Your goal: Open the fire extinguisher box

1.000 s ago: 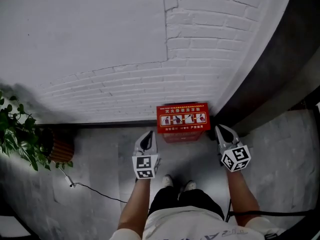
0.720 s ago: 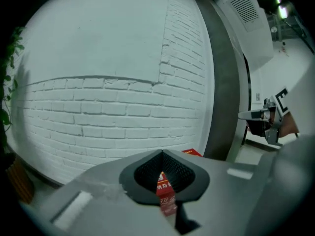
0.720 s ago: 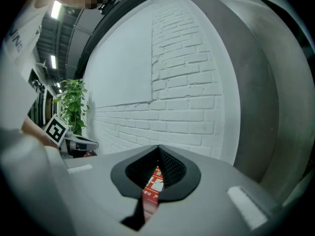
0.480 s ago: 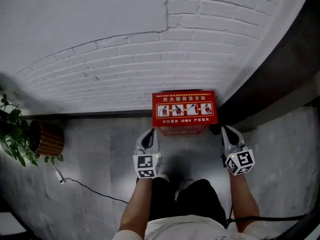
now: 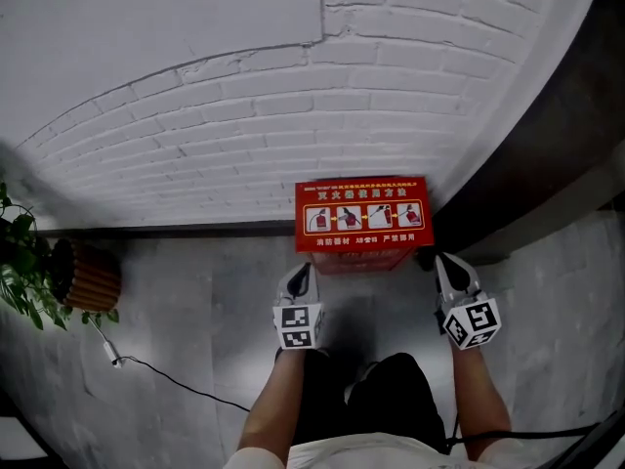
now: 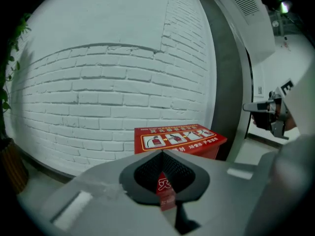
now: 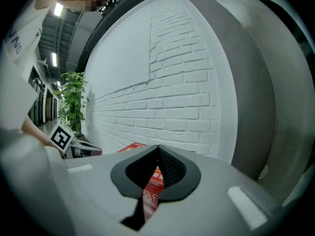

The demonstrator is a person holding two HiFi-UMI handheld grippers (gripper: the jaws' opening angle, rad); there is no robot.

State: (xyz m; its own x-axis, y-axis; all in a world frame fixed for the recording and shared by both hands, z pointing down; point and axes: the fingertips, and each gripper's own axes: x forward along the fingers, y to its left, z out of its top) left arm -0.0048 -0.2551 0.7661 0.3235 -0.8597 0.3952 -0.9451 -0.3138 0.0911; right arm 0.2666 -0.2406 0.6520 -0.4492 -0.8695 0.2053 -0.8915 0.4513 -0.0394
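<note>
One fire extinguisher box (image 5: 363,218); two grippers: left gripper (image 5: 305,270), right gripper (image 5: 438,262); one potted plant (image 5: 83,274).

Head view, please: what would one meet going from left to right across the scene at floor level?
Potted plant → left gripper → fire extinguisher box → right gripper.

Head camera looks steeply down at the floor, the red fire extinguisher box (image 5: 363,215) just ahead against the brick wall (image 5: 225,115). Left tool (image 5: 301,268) camera sits low, facing box and wall close up; right tool (image 5: 437,260) camera looks leftward along the wall. All three share box and wall
</note>
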